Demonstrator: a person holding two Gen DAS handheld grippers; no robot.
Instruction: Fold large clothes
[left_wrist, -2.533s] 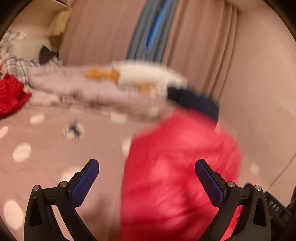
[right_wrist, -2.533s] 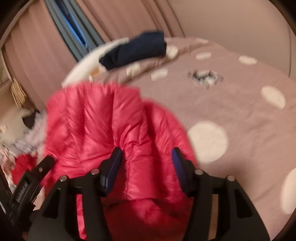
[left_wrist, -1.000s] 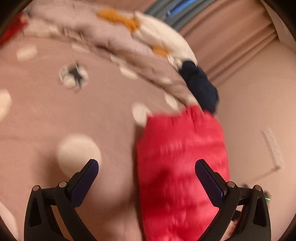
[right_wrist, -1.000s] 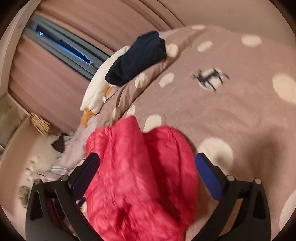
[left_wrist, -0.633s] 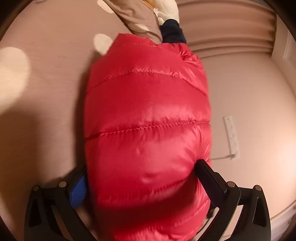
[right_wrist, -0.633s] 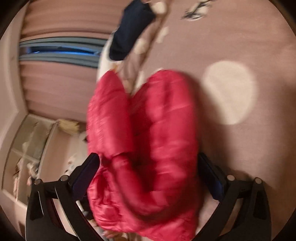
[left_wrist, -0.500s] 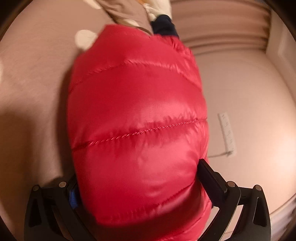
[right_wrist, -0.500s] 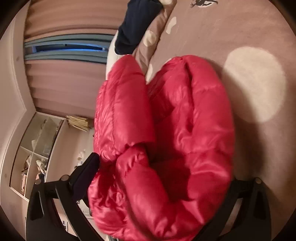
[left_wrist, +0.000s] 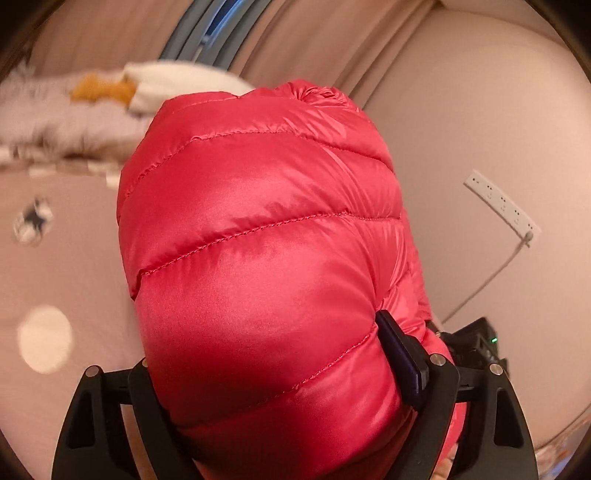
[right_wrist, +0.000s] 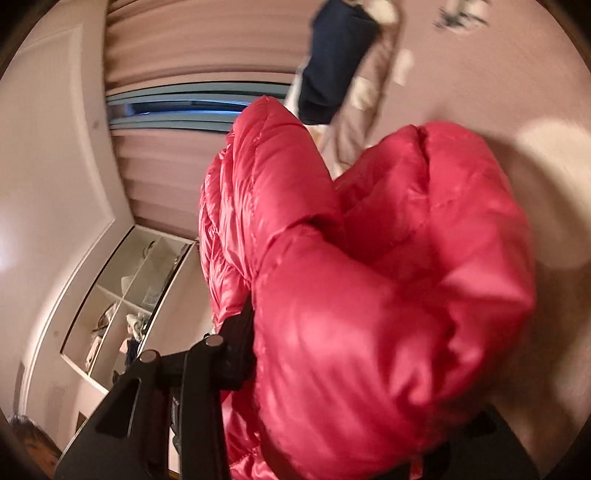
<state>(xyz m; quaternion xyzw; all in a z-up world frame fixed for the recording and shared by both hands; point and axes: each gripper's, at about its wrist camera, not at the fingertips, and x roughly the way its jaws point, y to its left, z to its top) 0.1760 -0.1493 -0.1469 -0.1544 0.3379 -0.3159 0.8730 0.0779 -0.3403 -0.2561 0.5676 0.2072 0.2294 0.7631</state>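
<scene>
A folded red puffer jacket (left_wrist: 258, 258) fills the left wrist view and bulges between the fingers of my left gripper (left_wrist: 273, 373), which squeeze its sides. The right blue pad (left_wrist: 397, 354) shows; the left one is hidden by the fabric. In the right wrist view the same jacket (right_wrist: 369, 277) bulges between the fingers of my right gripper (right_wrist: 351, 362), which clamp its other end. Only the left finger (right_wrist: 236, 343) shows there. The bundle appears held above the pink dotted bedspread (left_wrist: 55, 266).
A rumpled duvet with a white pillow (left_wrist: 177, 85) lies at the bed's far side, with a folded navy garment (right_wrist: 336, 55) beside it. Pink curtains (right_wrist: 184, 44) hang behind. A wall power strip (left_wrist: 502, 206) and cable are at right. An open shelf (right_wrist: 122, 295) stands left.
Both grippers went from wide open over the jacket to closed around the folded bundle from opposite ends. The views have tilted up from the bed towards the curtains and wall.
</scene>
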